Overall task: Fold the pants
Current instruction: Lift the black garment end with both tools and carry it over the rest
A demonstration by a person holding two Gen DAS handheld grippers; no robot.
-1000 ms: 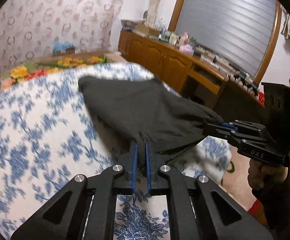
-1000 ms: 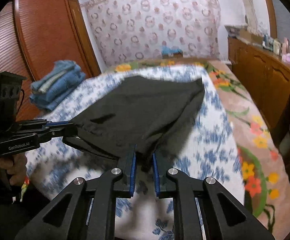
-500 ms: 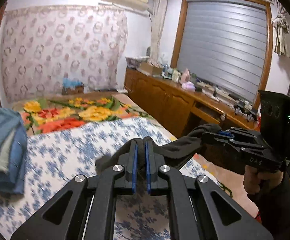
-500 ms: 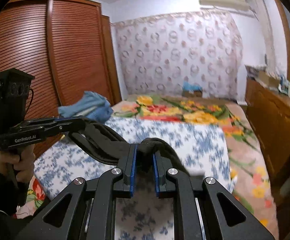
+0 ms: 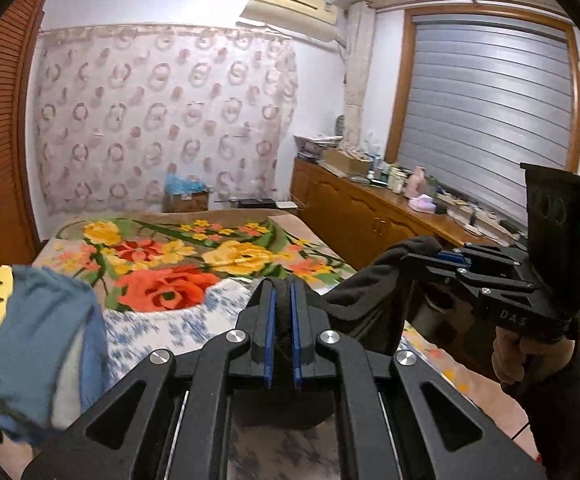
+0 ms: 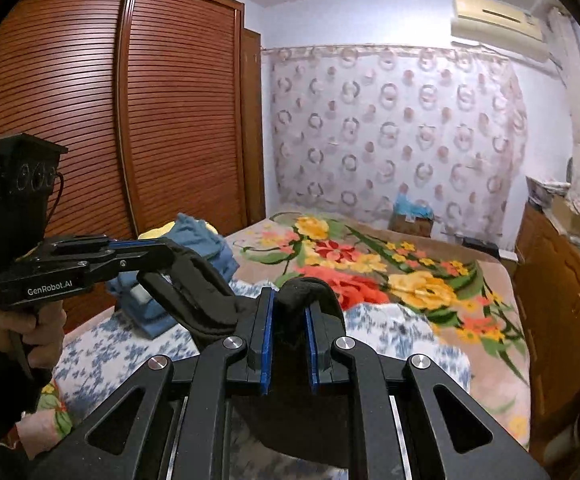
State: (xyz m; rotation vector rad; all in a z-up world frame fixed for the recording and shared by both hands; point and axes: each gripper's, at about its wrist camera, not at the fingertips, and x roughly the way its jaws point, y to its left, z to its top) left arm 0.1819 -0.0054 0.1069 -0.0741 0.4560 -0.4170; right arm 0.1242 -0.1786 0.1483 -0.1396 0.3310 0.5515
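Note:
Black pants hang lifted in the air between my two grippers, above the bed. My left gripper is shut on one end of the pants' edge. My right gripper is shut on the other end, with black cloth bunched over its fingertips. In the left wrist view the right gripper is at the right, level with the left. In the right wrist view the left gripper is at the left, with the pants drooping between. The rest of the pants hangs below, hidden by the grippers.
The bed has a blue-and-white floral sheet near me and a bright flower blanket beyond. A pile of blue folded clothes lies at the bed's left. A wooden sideboard runs along the right. A slatted wardrobe stands left.
Both grippers have risen with the pants, lifting the cloth off the bed where it lay spread. The views now look level across the room.

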